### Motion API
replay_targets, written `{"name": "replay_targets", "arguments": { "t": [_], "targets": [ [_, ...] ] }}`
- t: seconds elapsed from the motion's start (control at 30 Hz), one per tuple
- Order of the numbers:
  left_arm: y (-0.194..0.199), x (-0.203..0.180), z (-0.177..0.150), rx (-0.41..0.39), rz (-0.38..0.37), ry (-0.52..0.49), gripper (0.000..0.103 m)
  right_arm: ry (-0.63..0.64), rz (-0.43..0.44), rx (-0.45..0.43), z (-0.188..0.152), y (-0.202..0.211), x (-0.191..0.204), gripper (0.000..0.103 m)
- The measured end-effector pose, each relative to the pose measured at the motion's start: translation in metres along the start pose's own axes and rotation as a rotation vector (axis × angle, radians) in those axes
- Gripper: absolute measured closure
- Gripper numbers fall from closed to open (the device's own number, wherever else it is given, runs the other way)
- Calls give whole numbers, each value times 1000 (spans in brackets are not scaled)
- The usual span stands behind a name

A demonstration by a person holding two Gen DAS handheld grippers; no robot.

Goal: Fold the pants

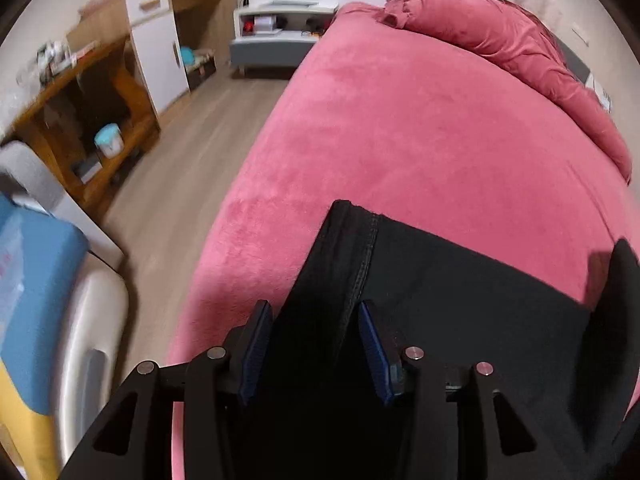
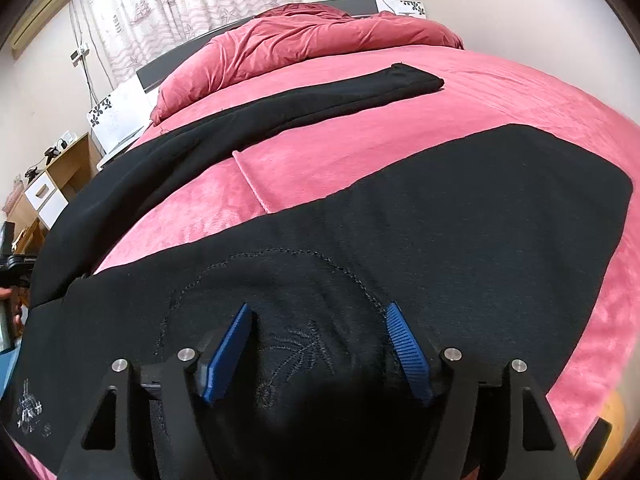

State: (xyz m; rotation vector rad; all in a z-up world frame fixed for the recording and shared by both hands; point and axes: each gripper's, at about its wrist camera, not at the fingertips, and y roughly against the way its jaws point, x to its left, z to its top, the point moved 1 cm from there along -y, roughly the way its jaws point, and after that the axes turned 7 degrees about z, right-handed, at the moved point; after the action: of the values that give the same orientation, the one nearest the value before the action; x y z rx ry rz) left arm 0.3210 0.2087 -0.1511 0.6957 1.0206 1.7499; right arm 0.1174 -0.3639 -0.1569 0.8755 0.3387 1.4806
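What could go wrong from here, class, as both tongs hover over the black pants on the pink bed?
1. The left tongs straddle a thick seam near the bed's edge; a thin pinch might slip, sending fabric floorwards.
2. The right tongs stand open over an embroidered pocket; they may catch only the top layer.
3. The black pants have legs splayed apart, so folding could go crooked.

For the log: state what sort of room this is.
Most likely a home bedroom. A bed with a pink plush cover fills both views, with a rumpled pink duvet at its head, patterned curtains behind, and a wooden shelf unit beside it. Black pants lie spread on the bed.
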Motion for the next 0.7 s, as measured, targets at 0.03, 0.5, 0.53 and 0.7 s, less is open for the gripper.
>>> {"name": "replay_targets", "arguments": {
  "t": [0.03, 0.5, 0.53, 0.7],
  "targets": [
    [-1, 3, -1, -11, -15, 26, 57, -1, -1, 0, 1, 0, 0, 31],
    [18, 26, -27, -171, -29, 138, 92, -122, 84, -11, 131, -31, -47, 31],
    [21, 27, -30, -180, -18, 135, 93, -143, 62, -15, 149, -41, -57, 31],
    [27, 52, -37, -217, 37, 244, 93, -383, 44, 39, 203, -93, -116, 35]
  ]
}}
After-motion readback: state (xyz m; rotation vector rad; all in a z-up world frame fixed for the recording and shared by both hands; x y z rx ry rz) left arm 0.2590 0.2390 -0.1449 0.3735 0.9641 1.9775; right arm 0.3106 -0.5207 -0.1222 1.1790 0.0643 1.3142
